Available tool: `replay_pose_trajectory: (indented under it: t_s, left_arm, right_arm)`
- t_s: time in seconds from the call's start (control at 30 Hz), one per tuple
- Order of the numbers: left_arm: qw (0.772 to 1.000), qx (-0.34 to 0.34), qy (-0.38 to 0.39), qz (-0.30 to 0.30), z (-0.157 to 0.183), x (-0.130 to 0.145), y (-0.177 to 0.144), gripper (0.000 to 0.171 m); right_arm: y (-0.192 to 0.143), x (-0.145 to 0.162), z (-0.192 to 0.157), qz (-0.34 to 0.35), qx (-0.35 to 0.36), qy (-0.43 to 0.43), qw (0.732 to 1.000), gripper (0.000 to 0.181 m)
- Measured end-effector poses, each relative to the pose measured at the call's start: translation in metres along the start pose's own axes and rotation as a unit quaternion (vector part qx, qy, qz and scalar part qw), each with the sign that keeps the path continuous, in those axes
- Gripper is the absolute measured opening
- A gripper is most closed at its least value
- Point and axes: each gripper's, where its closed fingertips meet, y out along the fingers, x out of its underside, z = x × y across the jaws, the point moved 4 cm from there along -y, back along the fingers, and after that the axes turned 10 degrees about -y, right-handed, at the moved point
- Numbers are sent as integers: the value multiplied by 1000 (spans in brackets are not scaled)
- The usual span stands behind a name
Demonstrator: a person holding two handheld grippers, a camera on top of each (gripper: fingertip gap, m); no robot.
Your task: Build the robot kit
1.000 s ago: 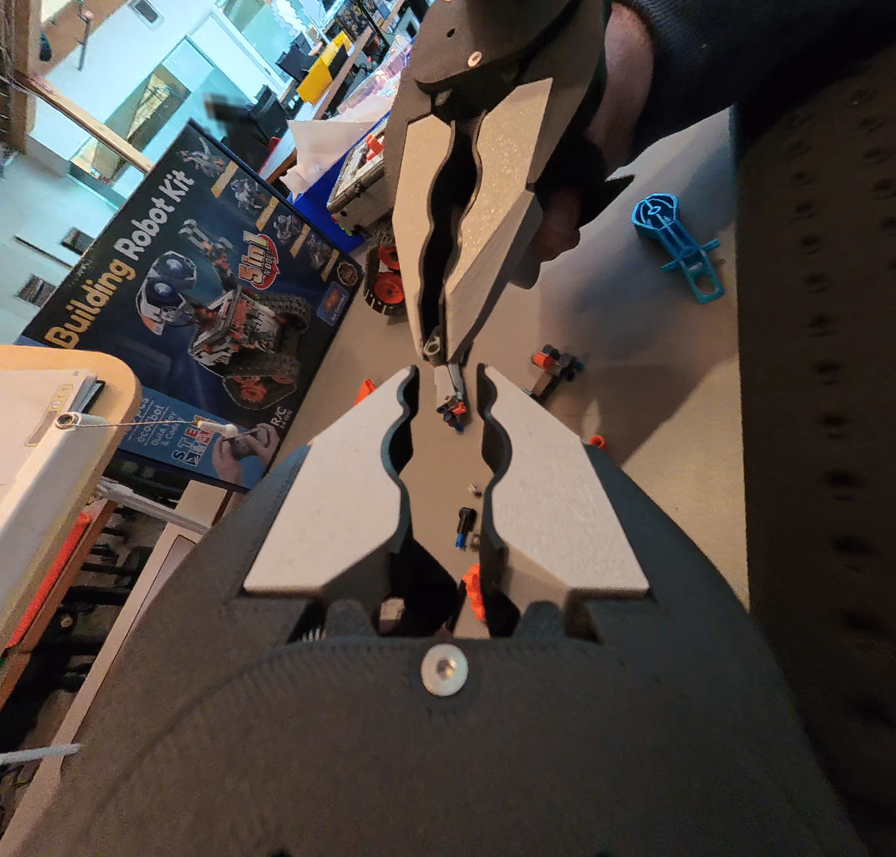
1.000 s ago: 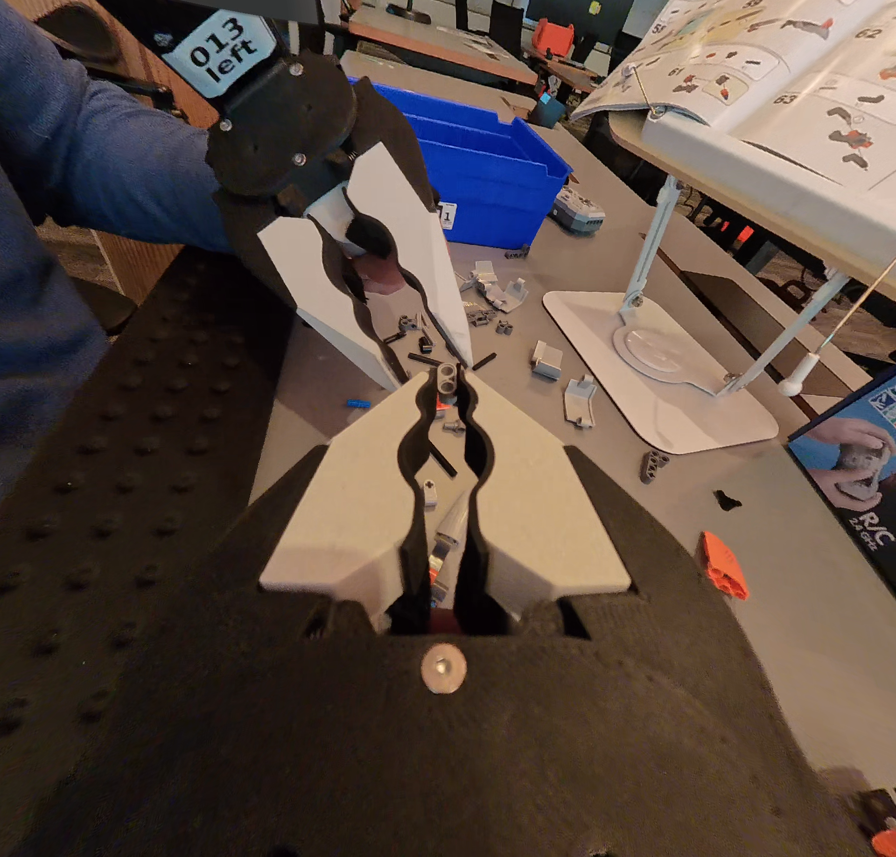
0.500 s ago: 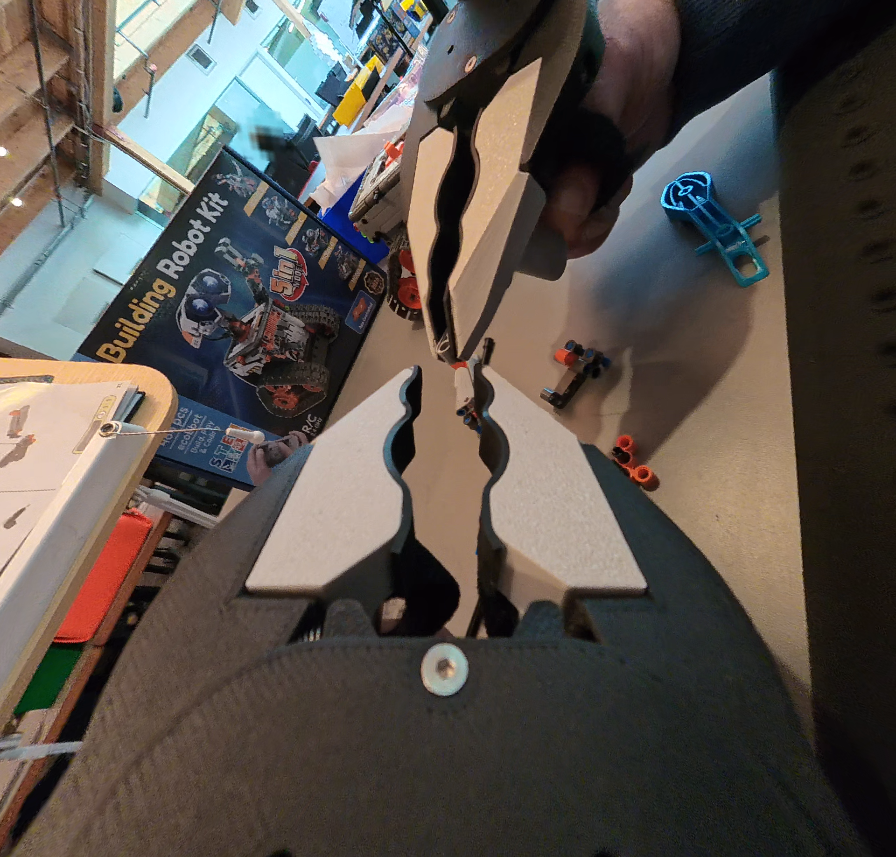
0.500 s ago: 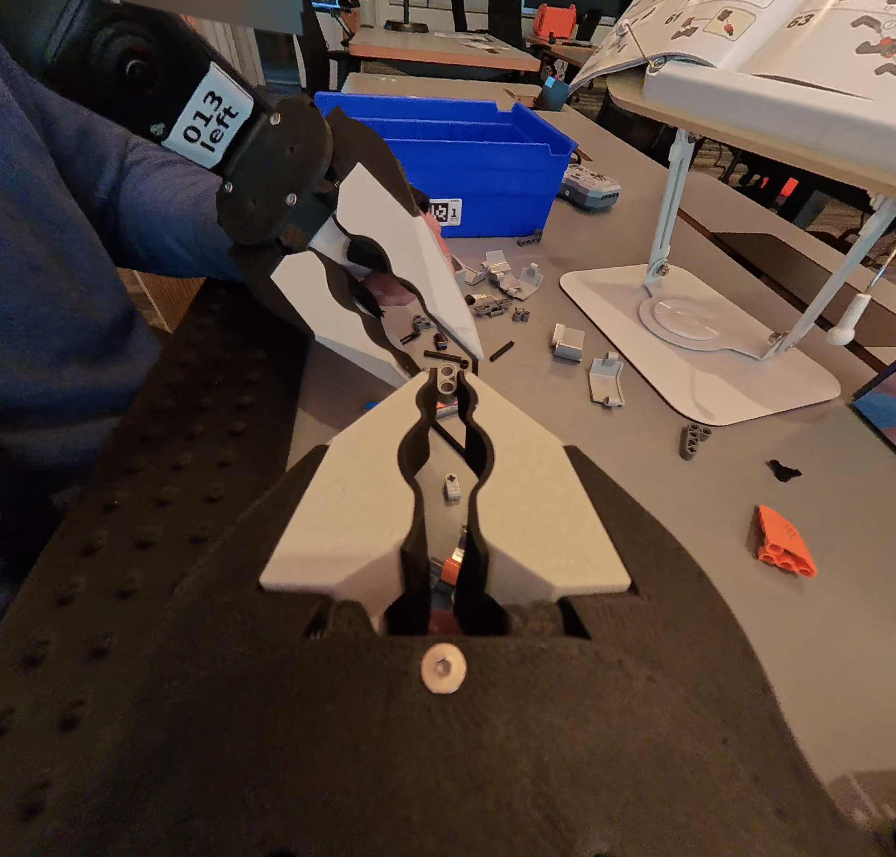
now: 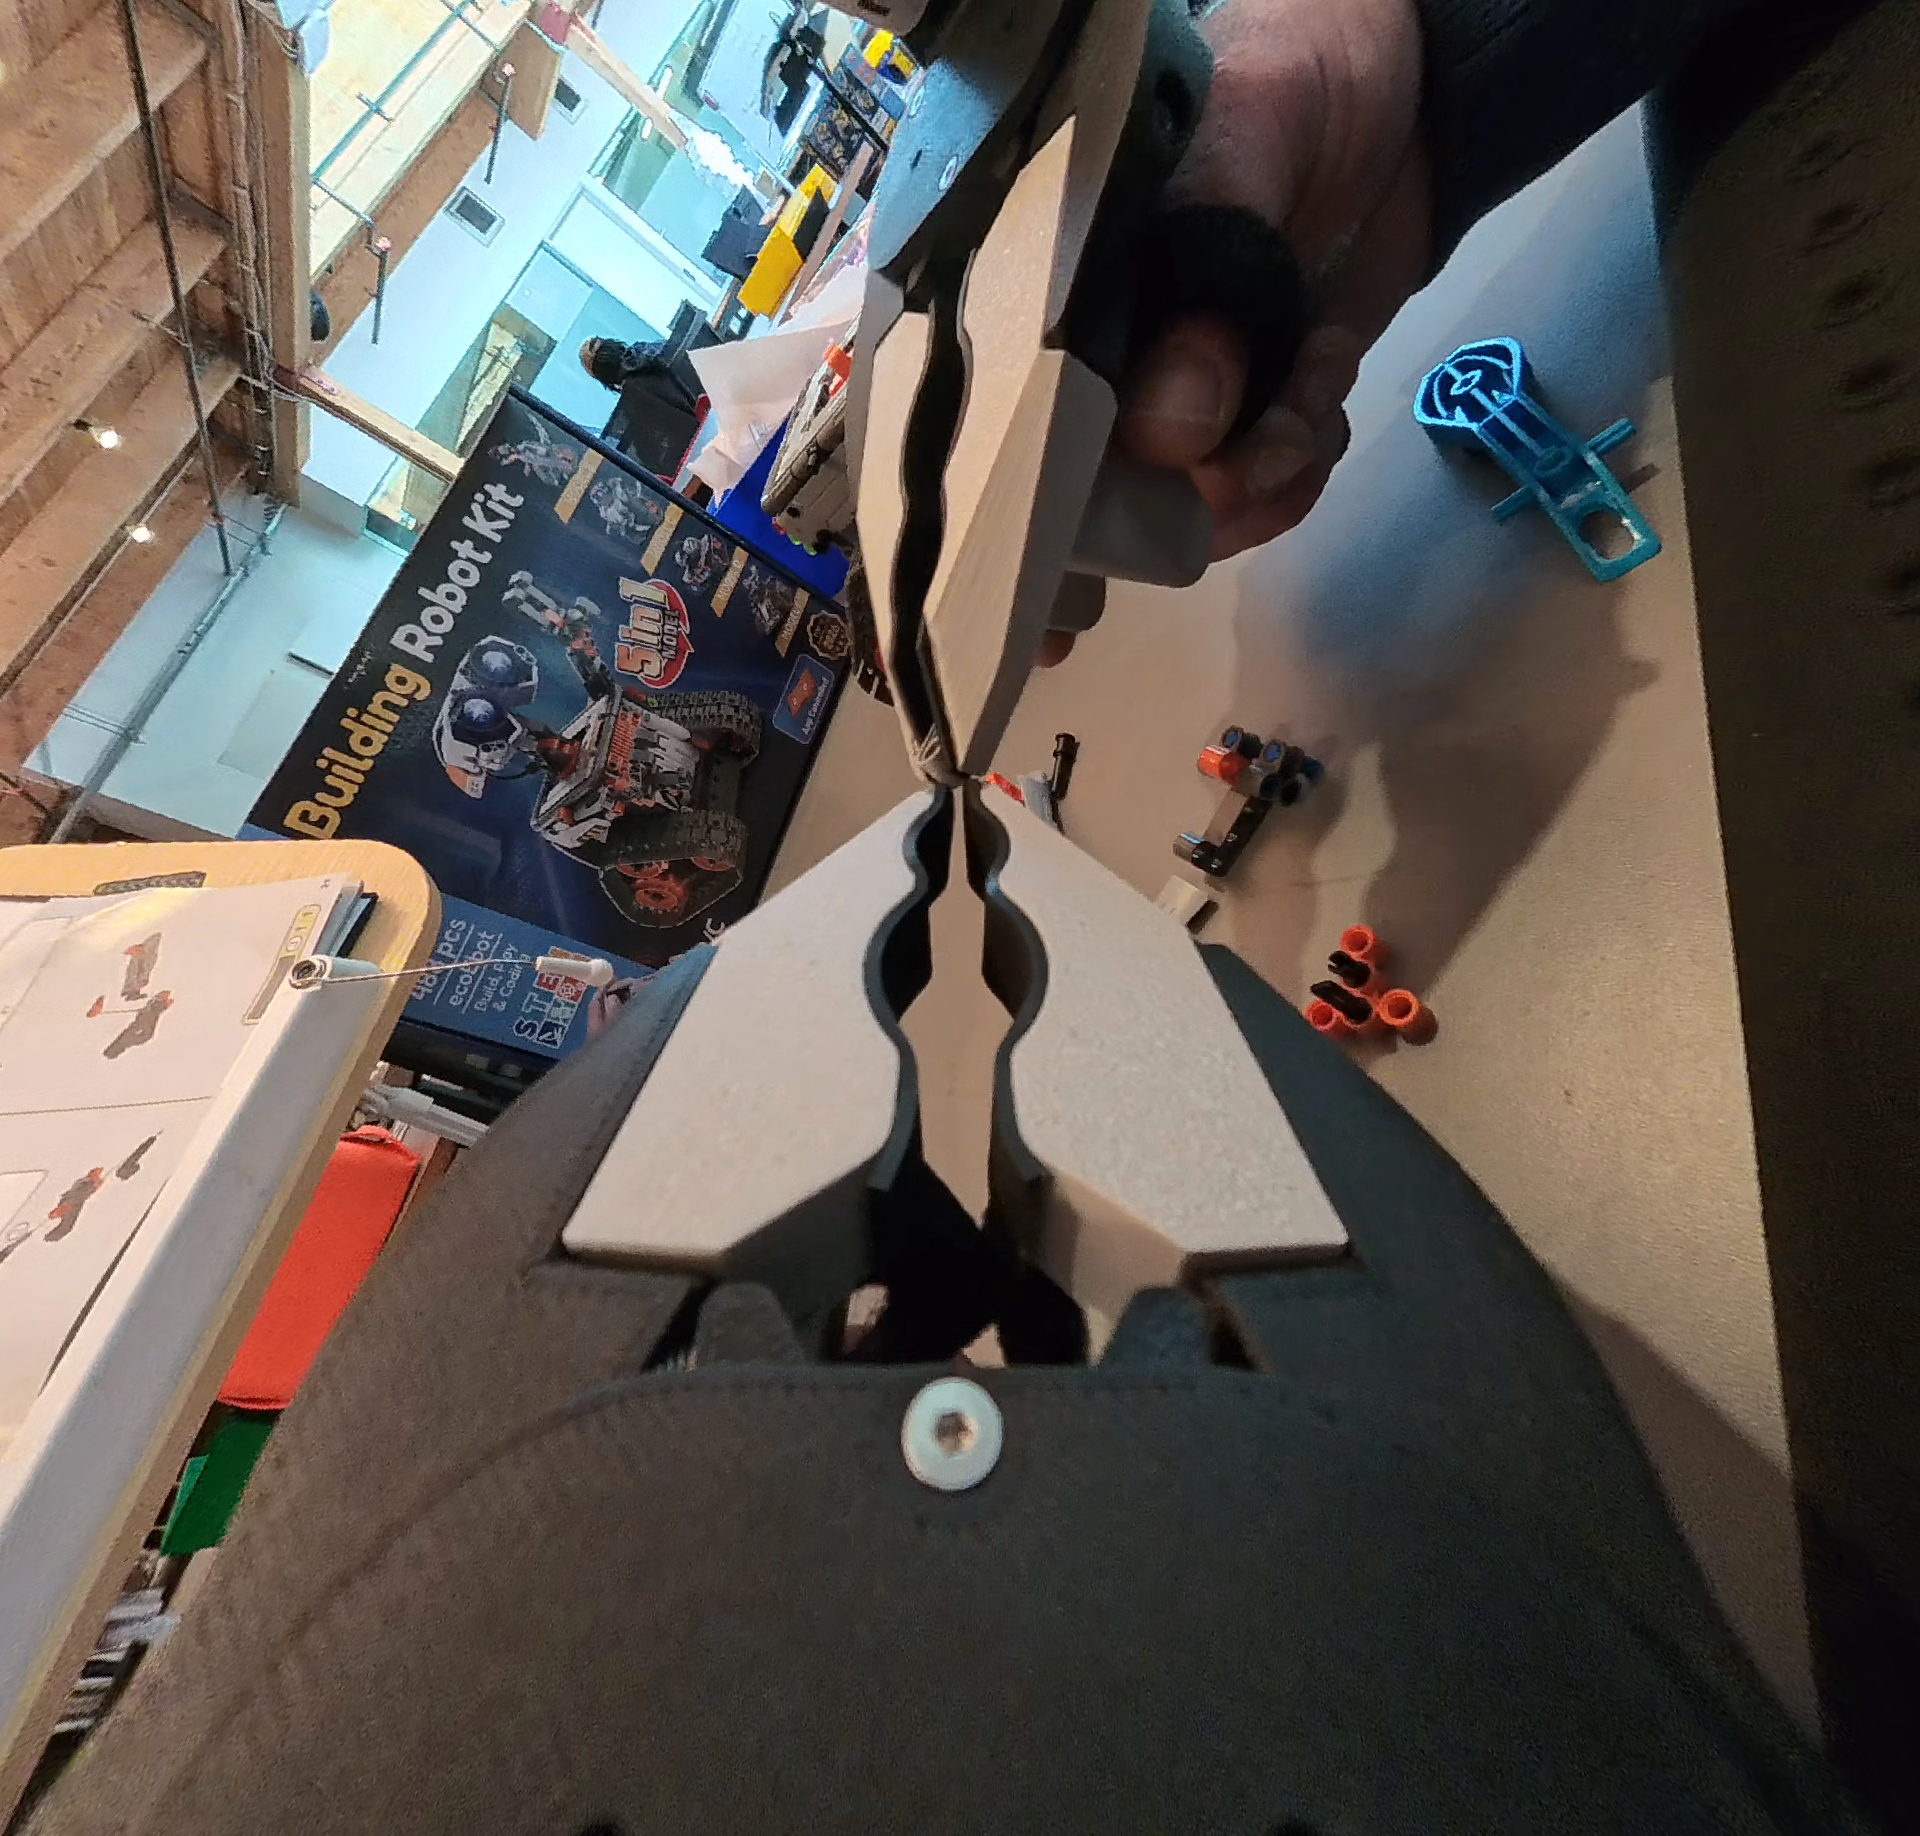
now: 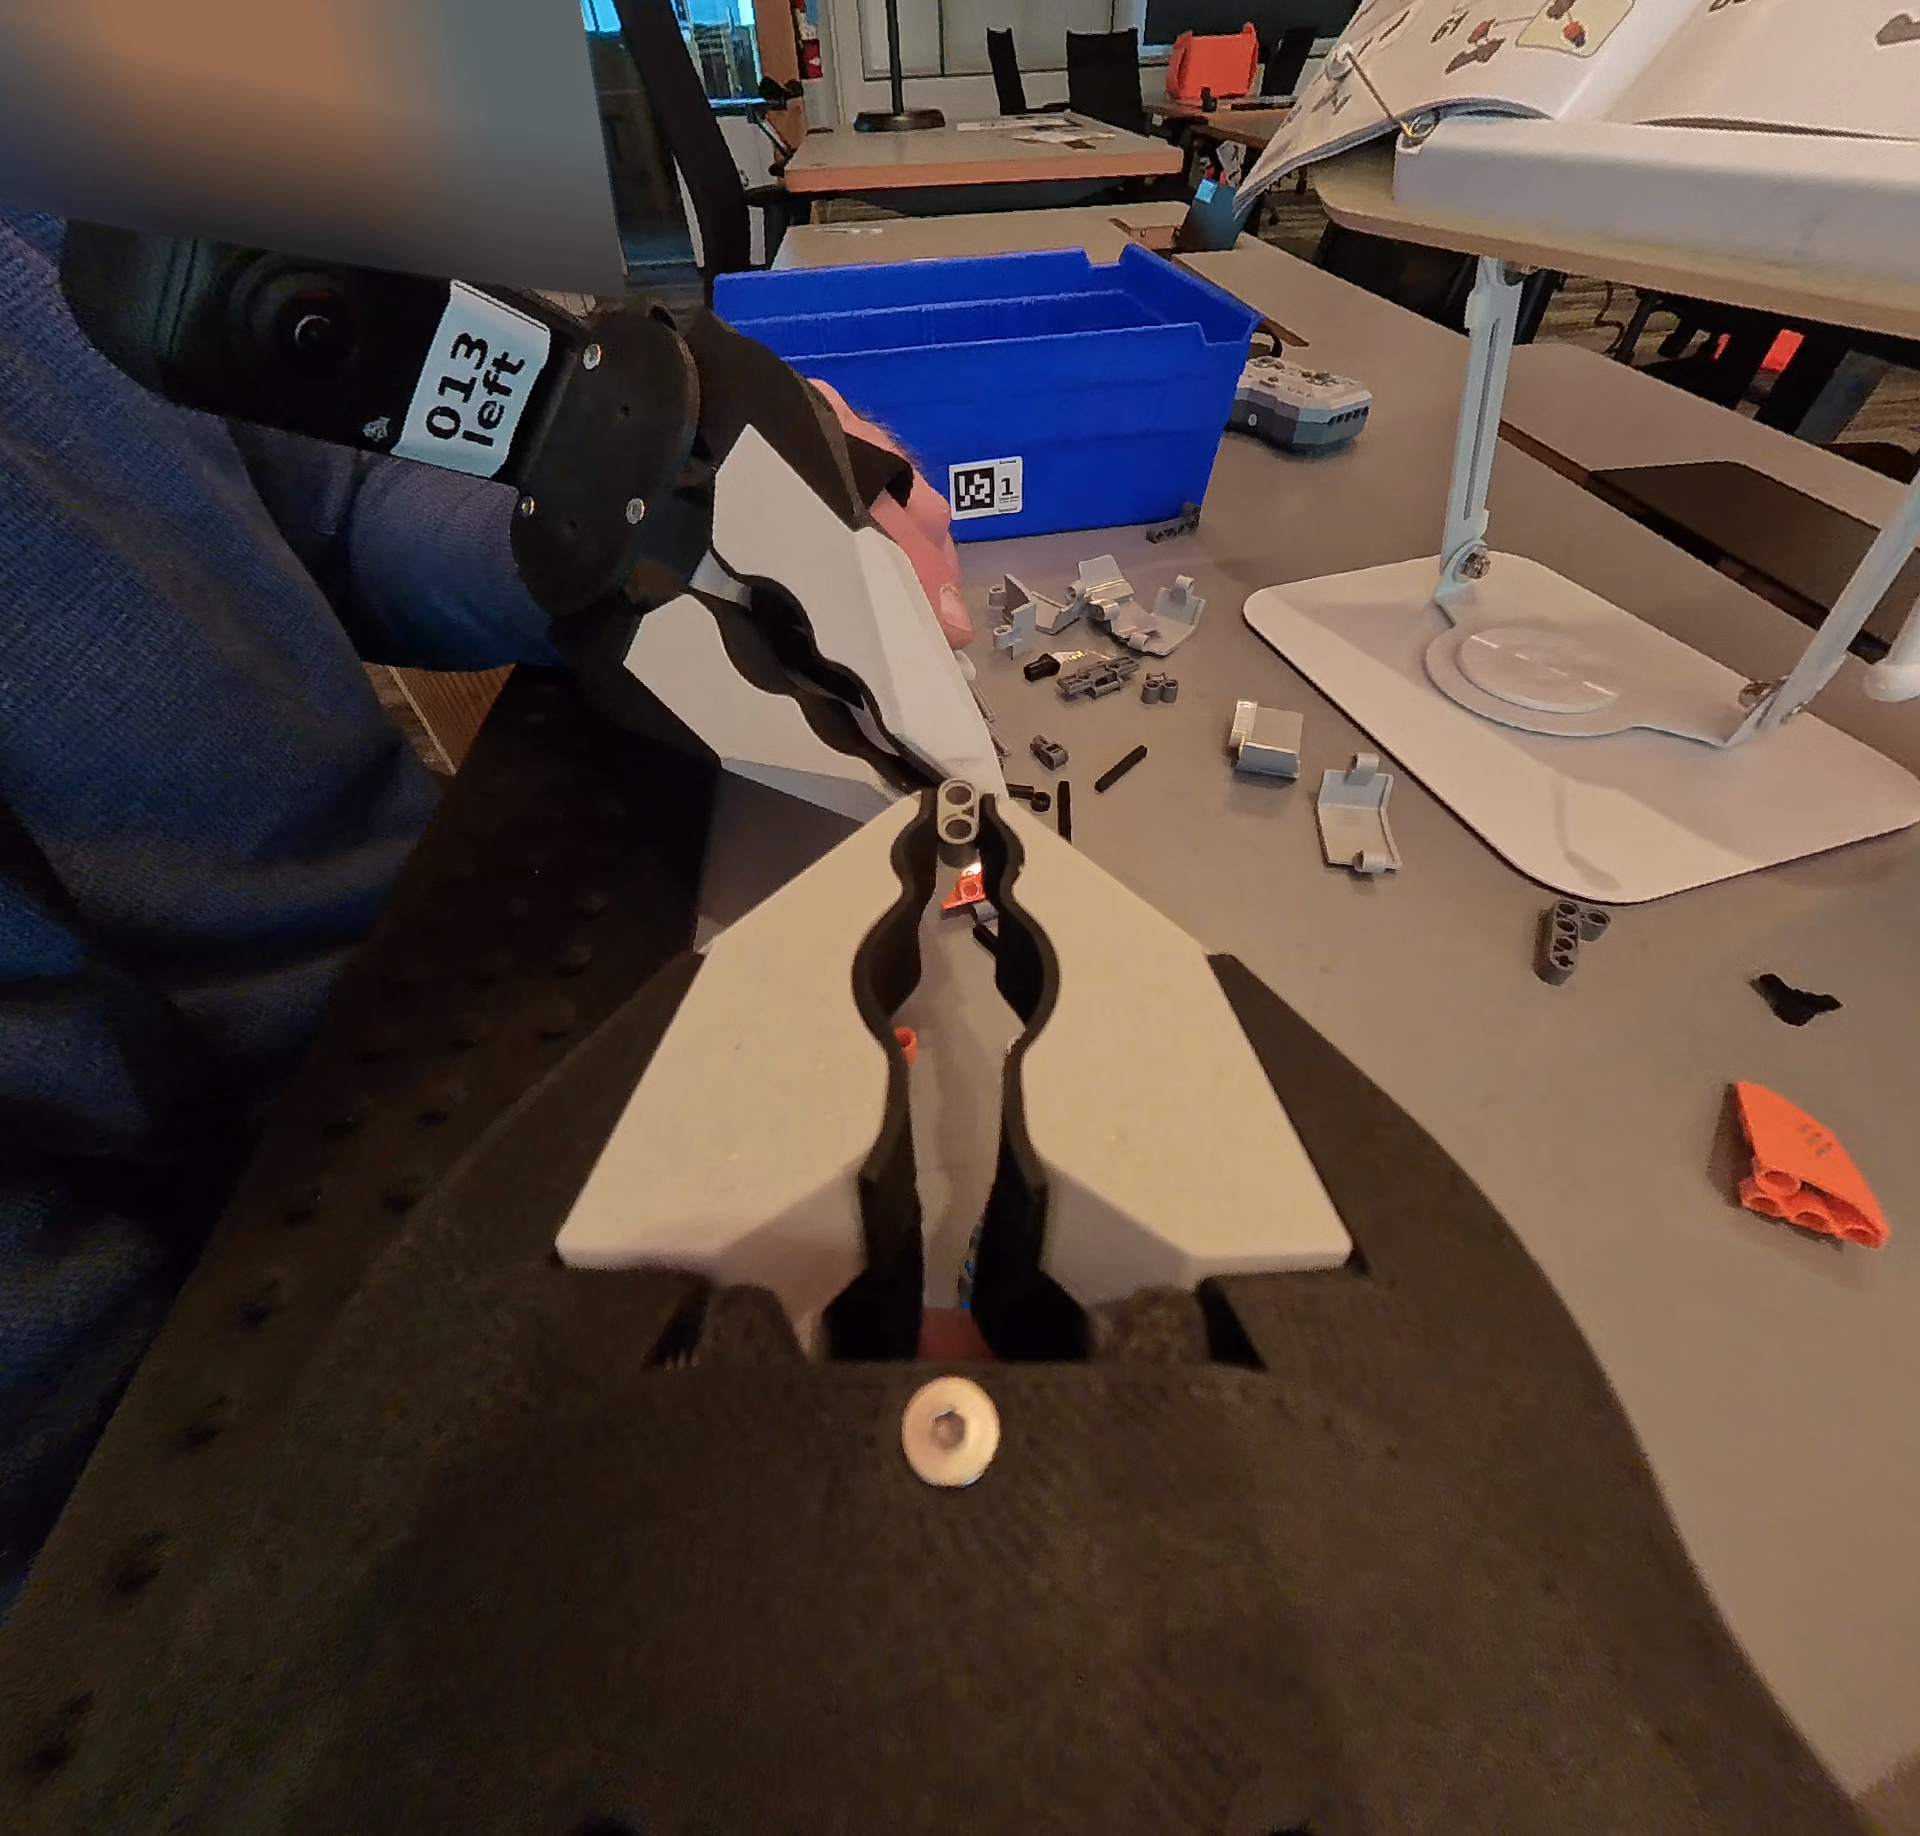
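Two grippers, left wrist view: left gripper (image 5: 951,812) tips closed together, meeting the right gripper (image 5: 938,763) tip to tip above the table (image 5: 1507,851); anything pinched is hidden.
Nearby: orange connectors (image 5: 1361,997) lie loose on the table.
Right wrist view: right gripper clamps a grey two-hole piece (image 6: 958,812) at its tips, with the left gripper's tip against it.
Behind: blue bin (image 6: 1039,384), scattered grey parts (image 6: 1101,612).

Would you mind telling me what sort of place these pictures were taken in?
Probably a shared workshop or maker space: loose building-kit parts on a grey table, an instruction booklet on a stand, more tables and chairs behind.
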Motion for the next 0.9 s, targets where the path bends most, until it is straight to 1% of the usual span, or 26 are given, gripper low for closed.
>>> replay_pose_trajectory:
  t_s: [0.6,0.8,0.9]
  left_arm:
    - [1000,3,7,-12,0,6,0,0]
    - [1000,4,-13,-18,-3,10,1,0]
    - [1000,4,-17,-22,-4,11,0,0]
  right_arm:
    - [-1,0,2,6,-4,25,1000,5]
    - [-1,3,2,-5,0,17,1000,5]
    - [-2,5,4,-21,9,2,1000,5]
